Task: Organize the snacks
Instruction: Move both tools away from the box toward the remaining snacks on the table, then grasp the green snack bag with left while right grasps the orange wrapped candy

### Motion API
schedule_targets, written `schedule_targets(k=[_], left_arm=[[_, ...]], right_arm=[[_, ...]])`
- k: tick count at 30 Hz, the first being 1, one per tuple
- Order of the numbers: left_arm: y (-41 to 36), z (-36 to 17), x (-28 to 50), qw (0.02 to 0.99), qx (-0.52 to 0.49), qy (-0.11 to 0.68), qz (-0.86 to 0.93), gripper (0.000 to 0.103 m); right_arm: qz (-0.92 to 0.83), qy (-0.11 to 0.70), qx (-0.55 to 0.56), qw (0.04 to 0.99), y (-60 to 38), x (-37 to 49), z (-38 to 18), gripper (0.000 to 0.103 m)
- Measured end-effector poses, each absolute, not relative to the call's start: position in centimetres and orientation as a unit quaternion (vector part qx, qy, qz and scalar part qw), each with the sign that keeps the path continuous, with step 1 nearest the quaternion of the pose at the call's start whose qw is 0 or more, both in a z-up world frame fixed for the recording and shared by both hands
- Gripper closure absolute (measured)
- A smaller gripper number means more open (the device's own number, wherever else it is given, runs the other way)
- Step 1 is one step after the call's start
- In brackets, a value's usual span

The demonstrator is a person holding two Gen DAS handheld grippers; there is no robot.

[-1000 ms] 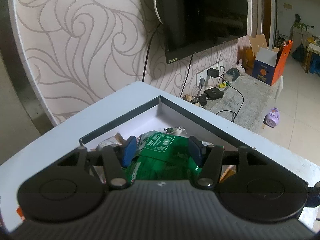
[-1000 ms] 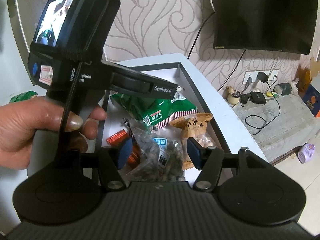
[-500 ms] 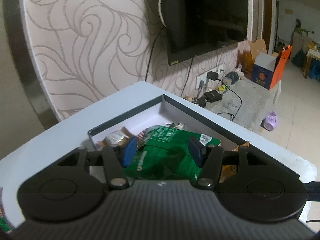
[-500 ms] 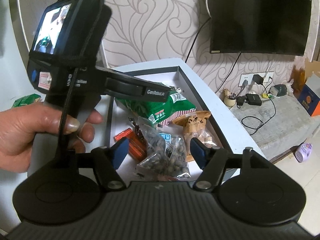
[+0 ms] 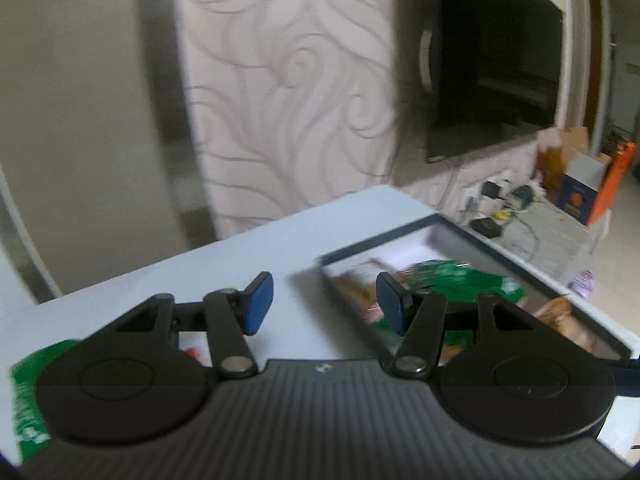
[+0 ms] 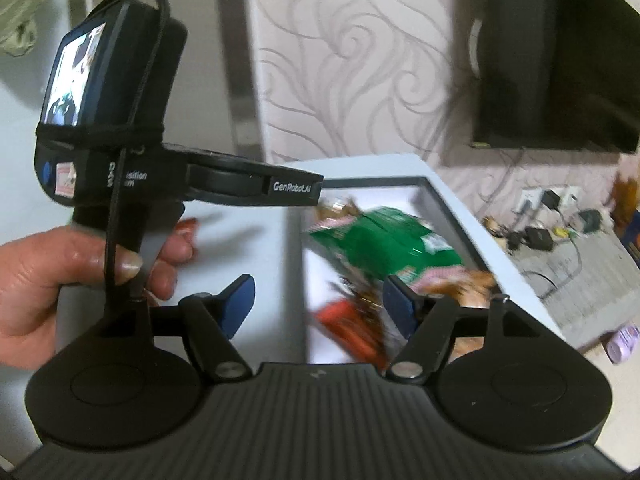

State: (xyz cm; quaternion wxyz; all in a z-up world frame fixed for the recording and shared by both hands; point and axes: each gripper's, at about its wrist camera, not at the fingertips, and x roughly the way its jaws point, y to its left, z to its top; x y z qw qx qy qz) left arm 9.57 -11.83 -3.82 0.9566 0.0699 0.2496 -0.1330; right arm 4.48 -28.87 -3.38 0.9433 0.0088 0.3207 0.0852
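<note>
Both your grippers hang empty with jaws apart: left gripper [image 5: 324, 304] over the table [image 5: 304, 240], right gripper [image 6: 318, 304] by the tray [image 6: 456, 216] holding the green snack bag [image 6: 384, 236]

Dim, flat indoor light — heavy motion blur, fisheye-bent edges, dark corners.

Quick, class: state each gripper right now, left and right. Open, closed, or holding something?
Left gripper: open, nothing between its pads.
Right gripper: open, holding nothing; the snacks lie beyond it in the box.
</note>
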Motion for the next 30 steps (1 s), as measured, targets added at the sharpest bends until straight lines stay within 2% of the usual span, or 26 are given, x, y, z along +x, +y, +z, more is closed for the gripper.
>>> schedule_targets(k=[8, 12, 21, 30], left_arm=[[-4.3, -4.2, 8.9, 0.964, 0.051, 0.258, -0.047, 0.043], [-1.0, -4.1, 8.2, 0.967, 0.039, 0.252, 0.012, 0.023], [4.3, -5.2, 8.9, 0.952, 0.001, 0.284, 0.114, 0.023], [6.5, -7.6, 11.4, 0.934, -0.034, 0.322, 0.15, 0.023]], right_arm=[[0.158, 0.329, -0.012, 0.931, -23.0, 6.0, -3.9, 0.026], [0.187, 0.334, -0.014, 0.924, -20.6, 6.5, -4.5, 0.026], [0.234, 0.353, -0.017, 0.906, -16.4, 7.0, -5.7, 0.026], [0.237, 0.362, -0.023, 0.901, -16.9, 7.4, -6.0, 0.025]])
